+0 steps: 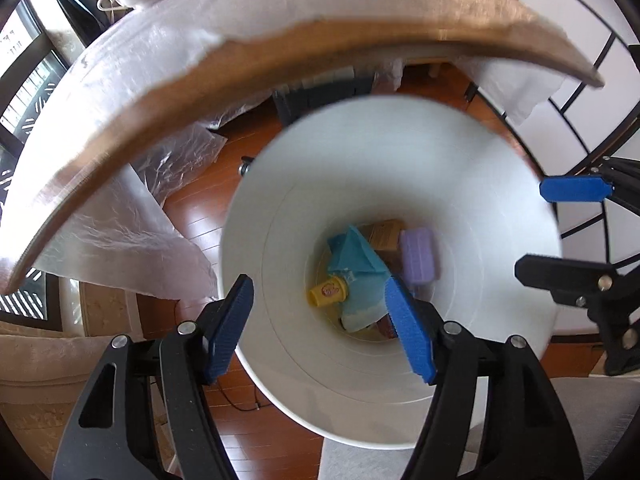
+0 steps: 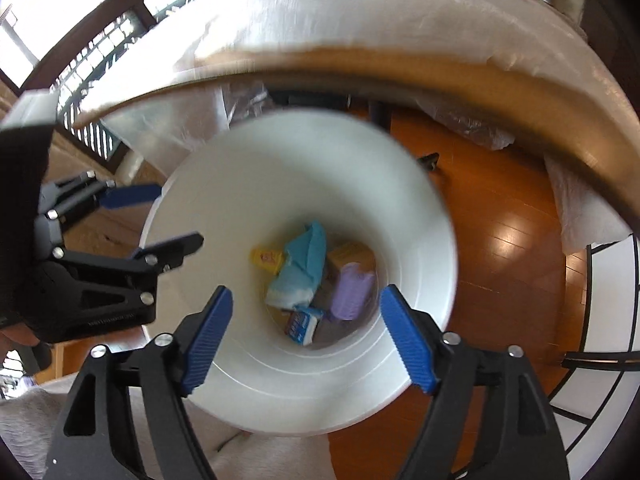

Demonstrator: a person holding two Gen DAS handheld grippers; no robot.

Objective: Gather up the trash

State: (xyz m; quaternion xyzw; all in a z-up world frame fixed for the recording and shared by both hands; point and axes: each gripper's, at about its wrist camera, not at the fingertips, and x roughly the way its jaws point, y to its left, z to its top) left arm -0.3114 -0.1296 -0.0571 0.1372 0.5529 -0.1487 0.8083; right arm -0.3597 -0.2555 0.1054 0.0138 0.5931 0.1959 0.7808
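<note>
A round wooden table (image 1: pixel 360 40) draped in clear plastic sheeting (image 1: pixel 132 92) arcs across the top of both views, above a glossy reddish-brown plank floor (image 2: pixel 492 216). Beside the table's edge, on that floor, stands a tall white plastic bin (image 1: pixel 460 208), seen from above by both cameras.

The left gripper (image 1: pixel 324 328), black-framed with ribbed blue pads, points steeply down over the bin's near rim, its jaws parted with nothing between them. The right gripper (image 2: pixel 306 338) hangs likewise over the bin's mouth, jaws spread and holding nothing.

The trash lies at the bottom of the bin: a crumpled teal and pale-blue wrapper (image 1: pixel 356 264), a ribbed lilac plastic box (image 1: pixel 418 254) just beside it, a tan cardboard carton (image 1: pixel 386 232) partly beneath both, a small yellow cup-shaped container (image 1: pixel 326 292) touching the wrapper, and a small blue-and-white printed packet (image 2: pixel 302 326).
</note>
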